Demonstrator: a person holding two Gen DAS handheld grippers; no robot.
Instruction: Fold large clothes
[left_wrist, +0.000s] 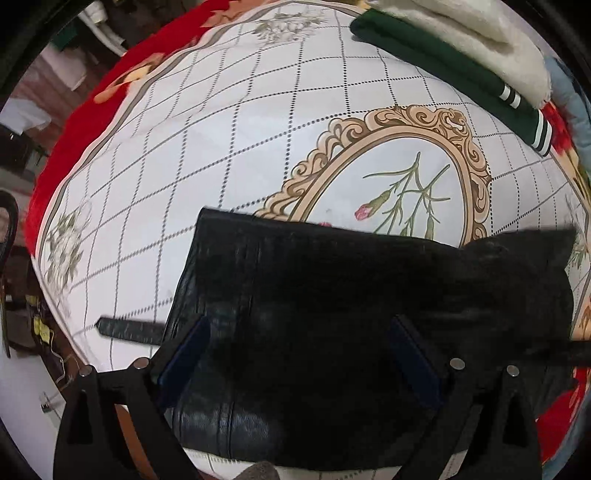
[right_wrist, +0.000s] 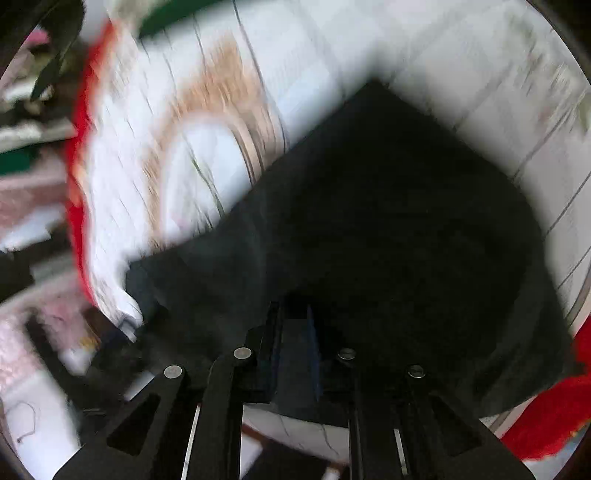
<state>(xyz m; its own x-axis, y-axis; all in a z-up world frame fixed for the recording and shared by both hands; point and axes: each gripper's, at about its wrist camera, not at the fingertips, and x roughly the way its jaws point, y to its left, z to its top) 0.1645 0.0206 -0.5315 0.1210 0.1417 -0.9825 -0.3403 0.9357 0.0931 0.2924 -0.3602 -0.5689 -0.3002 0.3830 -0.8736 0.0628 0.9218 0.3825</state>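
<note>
No legible writing or brand in either view. Black garment (left_wrist: 332, 314) lies folded on the white grid-print bedspread (left_wrist: 184, 147), near its front edge. Left gripper (left_wrist: 299, 354): jaws wide, over the garment, gripping nothing. Right gripper (right_wrist: 299, 339): jaws narrow; grip on cloth unclear, view motion-blurred. Only left view shows green garment (left_wrist: 443, 62) and cream blanket (left_wrist: 480, 33) stacked at far edge.

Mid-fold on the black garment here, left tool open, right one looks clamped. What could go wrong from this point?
1. The left tool is open over the black garment, so only the right tool appears to hold it; a pull may drag the fold askew.
2. The strap sticks out sideways and may end up outside the fold.
3. The right view is motion-blurred, so its grip cannot be confirmed.
</note>
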